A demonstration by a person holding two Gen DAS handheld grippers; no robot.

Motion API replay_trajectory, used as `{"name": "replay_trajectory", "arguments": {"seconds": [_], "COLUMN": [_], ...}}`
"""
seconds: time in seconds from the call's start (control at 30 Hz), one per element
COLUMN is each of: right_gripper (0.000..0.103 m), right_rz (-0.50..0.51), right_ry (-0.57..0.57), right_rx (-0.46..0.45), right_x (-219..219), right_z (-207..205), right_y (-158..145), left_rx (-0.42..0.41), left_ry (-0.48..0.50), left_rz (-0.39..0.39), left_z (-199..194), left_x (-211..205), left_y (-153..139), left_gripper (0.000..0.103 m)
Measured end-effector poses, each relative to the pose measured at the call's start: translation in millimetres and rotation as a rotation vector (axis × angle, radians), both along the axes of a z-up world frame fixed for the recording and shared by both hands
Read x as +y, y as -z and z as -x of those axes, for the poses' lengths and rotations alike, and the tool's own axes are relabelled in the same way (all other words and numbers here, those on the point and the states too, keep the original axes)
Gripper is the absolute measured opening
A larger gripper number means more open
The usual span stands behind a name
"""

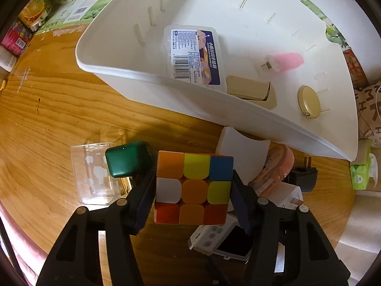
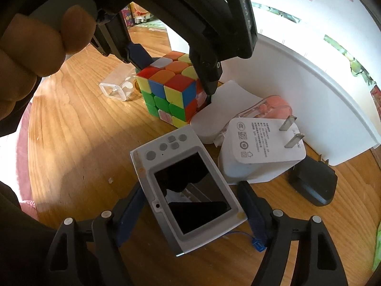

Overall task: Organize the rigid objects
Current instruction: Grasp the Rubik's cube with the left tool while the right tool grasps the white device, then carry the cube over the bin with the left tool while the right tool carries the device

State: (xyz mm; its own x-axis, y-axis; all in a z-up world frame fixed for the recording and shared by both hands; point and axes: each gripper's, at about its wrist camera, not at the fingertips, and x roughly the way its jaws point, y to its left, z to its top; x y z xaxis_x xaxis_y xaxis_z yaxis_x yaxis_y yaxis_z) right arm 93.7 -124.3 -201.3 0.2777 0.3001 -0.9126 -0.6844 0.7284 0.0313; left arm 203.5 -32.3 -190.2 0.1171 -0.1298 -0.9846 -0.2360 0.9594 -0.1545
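My left gripper (image 1: 193, 186) is shut on a colourful puzzle cube (image 1: 193, 187), which stands on the wooden table; it also shows in the right wrist view (image 2: 170, 93) with the left gripper's fingers (image 2: 207, 71) on both sides. My right gripper (image 2: 190, 197) is open around a small grey camera (image 2: 188, 190) lying screen-up on the table, its pads close to but apart from the body. A white storage bin (image 1: 166, 88) behind holds a toothpick box (image 1: 194, 54), a pink item (image 1: 287, 60), a beige box (image 1: 250, 89) and a gold round case (image 1: 308, 102).
On the table lie a white plug adapter (image 2: 259, 147), a black adapter (image 2: 314, 181), a white curved block (image 2: 223, 109), a pink packaged item (image 2: 273, 107), a clear plastic box (image 1: 92, 174) and a green case (image 1: 128, 158). Cartons (image 1: 33, 12) line the far edge.
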Motion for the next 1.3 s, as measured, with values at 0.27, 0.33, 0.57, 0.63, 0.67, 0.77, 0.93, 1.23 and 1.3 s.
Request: {"name": "replay_trajectory", "arguments": {"seconds": [0.27,0.33,0.57,0.63,0.67,0.77,0.93,1.23,1.3], "right_gripper": [0.071,0.07,0.065,0.063,0.063,0.061,0.058,0.058,0.058], "right_rz": [0.014,0.016,0.026,0.028,0.03,0.027,0.022,-0.002,-0.004], "right_ry": [0.008,0.013,0.049,0.065,0.071,0.095,0.121,0.127,0.128], "right_rx": [0.023,0.028,0.02,0.008,0.003,-0.017,-0.062,-0.115,-0.134], "right_x": [1,2,-3,-5,-10,-17,-27,-49,-55], "right_z": [3,5,19,25,25,35,50,73,74], "right_y": [-1,-2,-11,-16,-19,-27,-43,-76,-84], "left_rx": [0.006,0.007,-0.01,-0.016,-0.021,-0.028,-0.045,-0.066,-0.078], "left_ry": [-0.001,0.002,0.025,0.027,0.027,0.027,0.032,0.032,0.039], "left_rz": [0.047,0.053,0.062,0.065,0.067,0.081,0.094,0.078,0.064], "left_z": [16,23,48,55,61,74,111,132,134], "left_x": [12,14,10,9,9,12,3,-2,-5], "left_y": [3,3,-2,-4,-5,-6,-22,-39,-44], "left_gripper": [0.062,0.062,0.062,0.062,0.062,0.062,0.062,0.062,0.062]}}
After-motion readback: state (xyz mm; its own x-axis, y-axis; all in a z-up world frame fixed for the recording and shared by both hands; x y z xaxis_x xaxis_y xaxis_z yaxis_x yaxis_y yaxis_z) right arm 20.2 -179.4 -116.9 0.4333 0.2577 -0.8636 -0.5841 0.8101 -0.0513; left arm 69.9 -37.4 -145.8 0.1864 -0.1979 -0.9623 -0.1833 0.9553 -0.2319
